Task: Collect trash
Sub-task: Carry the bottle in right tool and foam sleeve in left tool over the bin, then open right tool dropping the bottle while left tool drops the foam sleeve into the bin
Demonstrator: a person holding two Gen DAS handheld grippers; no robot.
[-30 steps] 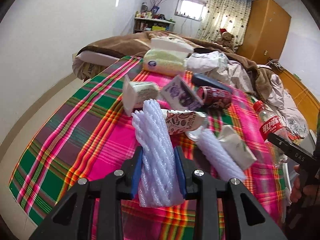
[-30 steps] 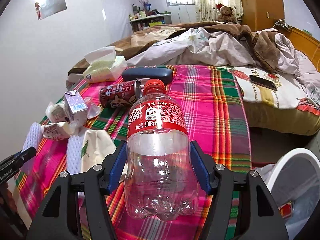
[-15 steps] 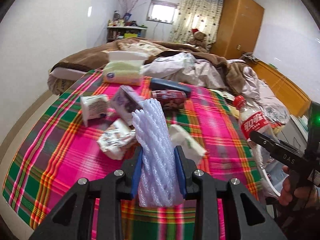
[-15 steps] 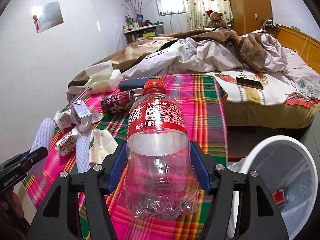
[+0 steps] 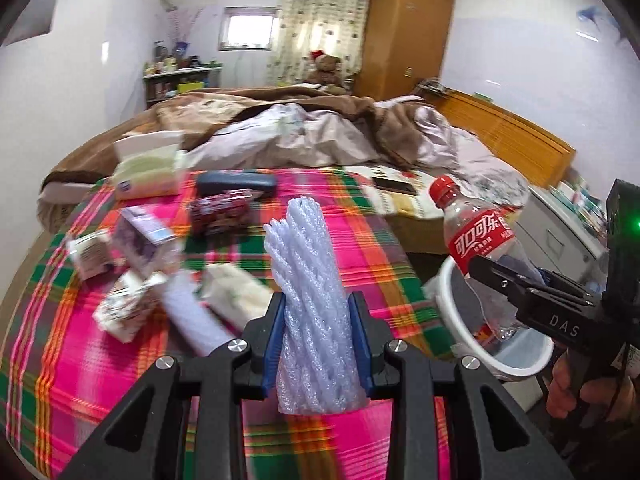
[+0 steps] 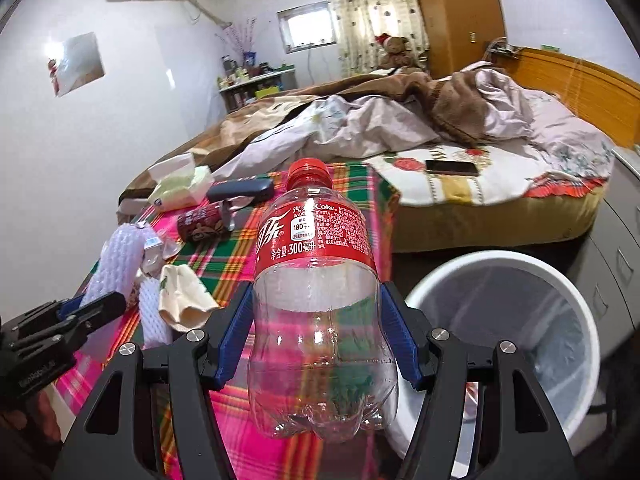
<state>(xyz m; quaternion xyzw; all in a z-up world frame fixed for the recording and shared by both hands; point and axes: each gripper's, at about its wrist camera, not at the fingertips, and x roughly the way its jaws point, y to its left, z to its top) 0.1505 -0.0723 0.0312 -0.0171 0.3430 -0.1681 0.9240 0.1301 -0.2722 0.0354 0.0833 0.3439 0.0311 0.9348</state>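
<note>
**Both grips full beside the bin**

Fingers (image 5: 276, 344) of my left gripper (image 5: 317, 340) pinch a white foam net sleeve (image 5: 310, 304) upright over the plaid cloth (image 5: 360, 248). My right gripper (image 6: 318, 336) clamps an empty cola bottle (image 6: 316, 280), cap up, just beside the white bin (image 6: 532, 276). Behind, on the cloth, lie a red can (image 6: 202, 222), a crumpled tissue (image 6: 182, 292), another foam sleeve (image 5: 192, 316) and small cartons (image 5: 140, 236).

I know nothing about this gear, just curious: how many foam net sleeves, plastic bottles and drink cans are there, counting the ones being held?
Foam net sleeves: 2, one in the left gripper, one lying on the plaid blanket
Plastic bottles: 1, in the right gripper
Drink cans: 1, lying on the blanket
Total: 4
</note>
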